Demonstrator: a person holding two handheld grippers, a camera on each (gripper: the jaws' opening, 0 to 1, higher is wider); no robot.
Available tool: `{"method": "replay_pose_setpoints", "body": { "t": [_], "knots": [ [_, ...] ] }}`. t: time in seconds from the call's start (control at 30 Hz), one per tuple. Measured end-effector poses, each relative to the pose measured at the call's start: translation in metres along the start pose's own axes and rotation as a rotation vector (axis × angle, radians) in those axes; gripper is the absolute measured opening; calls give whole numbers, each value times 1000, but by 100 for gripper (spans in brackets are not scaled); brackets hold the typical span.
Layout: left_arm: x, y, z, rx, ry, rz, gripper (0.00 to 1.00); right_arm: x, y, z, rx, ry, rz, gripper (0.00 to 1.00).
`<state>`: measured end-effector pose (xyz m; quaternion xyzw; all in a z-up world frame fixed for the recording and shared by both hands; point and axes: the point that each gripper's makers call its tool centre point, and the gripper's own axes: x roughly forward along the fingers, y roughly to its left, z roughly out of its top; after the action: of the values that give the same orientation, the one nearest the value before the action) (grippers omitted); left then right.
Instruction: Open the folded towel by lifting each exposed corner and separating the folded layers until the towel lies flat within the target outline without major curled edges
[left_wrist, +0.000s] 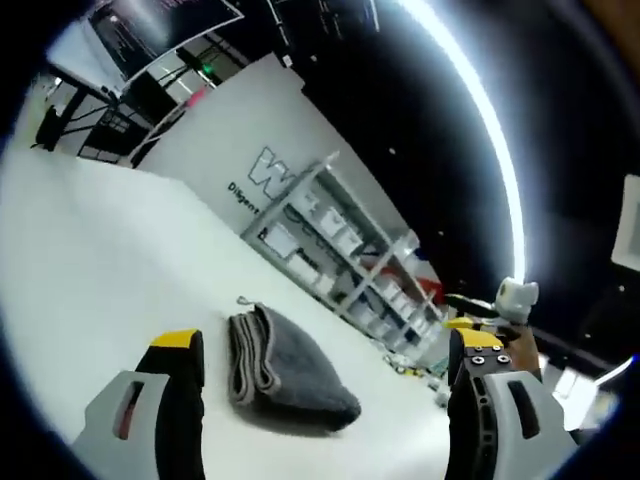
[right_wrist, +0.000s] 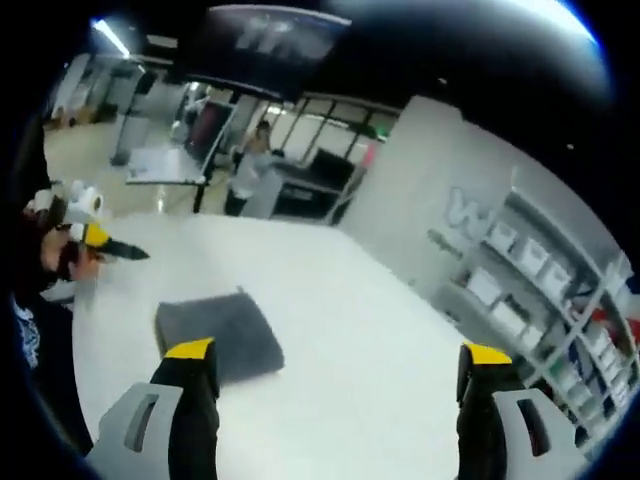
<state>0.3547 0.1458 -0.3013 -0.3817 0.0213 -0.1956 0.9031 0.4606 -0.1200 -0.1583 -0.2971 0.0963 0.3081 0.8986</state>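
Observation:
A grey towel (left_wrist: 285, 375) lies folded into a thick stack on the white table (left_wrist: 110, 260), its layered edge facing left. My left gripper (left_wrist: 330, 350) hovers above and short of it, open, with the towel between the yellow-tipped jaws in the picture. In the right gripper view the same towel (right_wrist: 215, 335) is a flat dark square on the table (right_wrist: 330, 300). My right gripper (right_wrist: 338, 355) is open above the table, its left jaw overlapping the towel's near corner. The left gripper (right_wrist: 100, 245) enters that view at the left edge, held by a hand.
Metal shelves (left_wrist: 345, 250) with white boxes stand past the table's far edge beside a white wall panel with lettering (left_wrist: 262, 170). Those shelves (right_wrist: 545, 290) fill the right of the right gripper view. A person (right_wrist: 245, 170) stands far off by desks.

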Motion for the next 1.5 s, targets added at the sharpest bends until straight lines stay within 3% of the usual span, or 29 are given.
{"method": "replay_pose_setpoints", "body": {
  "t": [0.17, 0.37, 0.5, 0.6, 0.73, 0.87, 1.03, 1.33, 1.5],
  "knots": [
    [2, -6, -18, -45, 43, -19, 100, 5, -7, 6, -65, 62, 1, 99],
    [5, -16, -40, -83, 89, -42, 100, 2, -18, 23, -92, 65, -17, 99],
    [4, -17, -51, -115, 109, -35, 100, 0, -12, 33, -124, 79, 7, 99],
    [4, -21, -57, -133, 111, -39, 100, 4, -16, 44, -187, 109, 60, 99],
    [6, -28, -68, -149, 123, -53, 100, 6, 5, 58, -244, 104, 196, 99],
    [11, -33, -77, -191, 143, -68, 100, 11, 9, 69, -289, 104, 226, 99],
    [19, -29, -76, -203, 133, -58, 100, 19, 20, 76, -357, 135, 301, 99],
    [29, -25, -78, -190, 123, -48, 100, 34, 30, 105, -436, 160, 396, 99],
    [32, -22, -77, -193, 119, -38, 100, 51, 33, 113, -448, 176, 417, 99]
  ]
}}
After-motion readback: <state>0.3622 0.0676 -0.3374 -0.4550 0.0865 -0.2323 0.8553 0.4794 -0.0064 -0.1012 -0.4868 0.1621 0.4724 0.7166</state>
